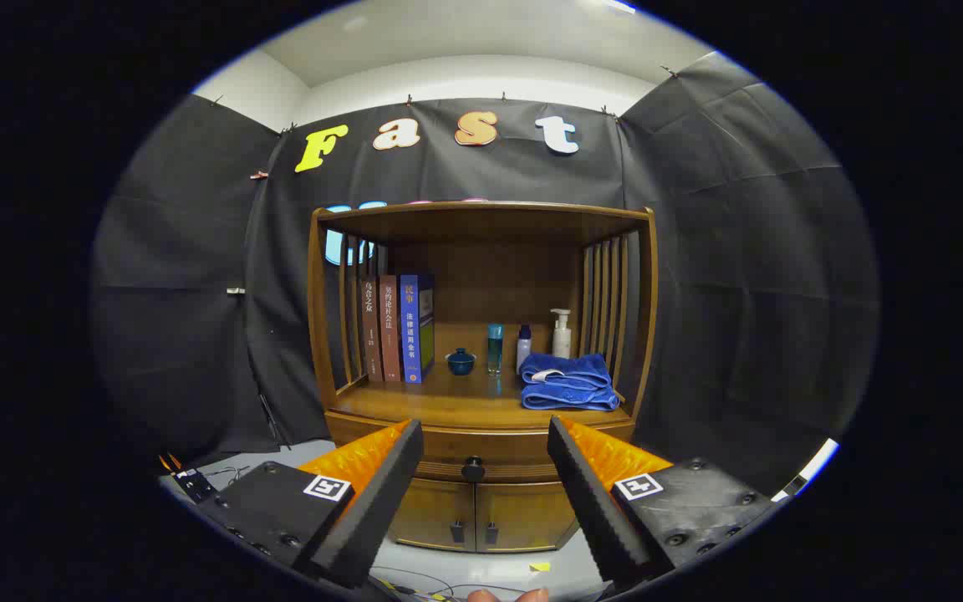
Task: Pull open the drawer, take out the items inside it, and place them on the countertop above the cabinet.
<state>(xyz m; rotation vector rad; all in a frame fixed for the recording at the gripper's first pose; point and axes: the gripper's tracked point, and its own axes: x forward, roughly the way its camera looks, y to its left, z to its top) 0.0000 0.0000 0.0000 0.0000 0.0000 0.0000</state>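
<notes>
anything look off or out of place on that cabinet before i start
Nothing stands out. The drawer is shut, the books stand upright, the bottles are upright and the blue towel lies folded. The gripper hangs open ahead of the drawer knob.

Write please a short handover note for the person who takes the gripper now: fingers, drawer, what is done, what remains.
Gripper: open, holding nothing, fingers spread either side of the drawer knob, which lies beyond them, untouched.
Drawer: shut, under the countertop; its contents cannot be seen.
Countertop already carries books, a small blue pot, three bottles and a folded blue towel.
Done: nothing yet.
Left: close on the knob, pull the drawer open, move the items to the free wood before the pot.
</notes>
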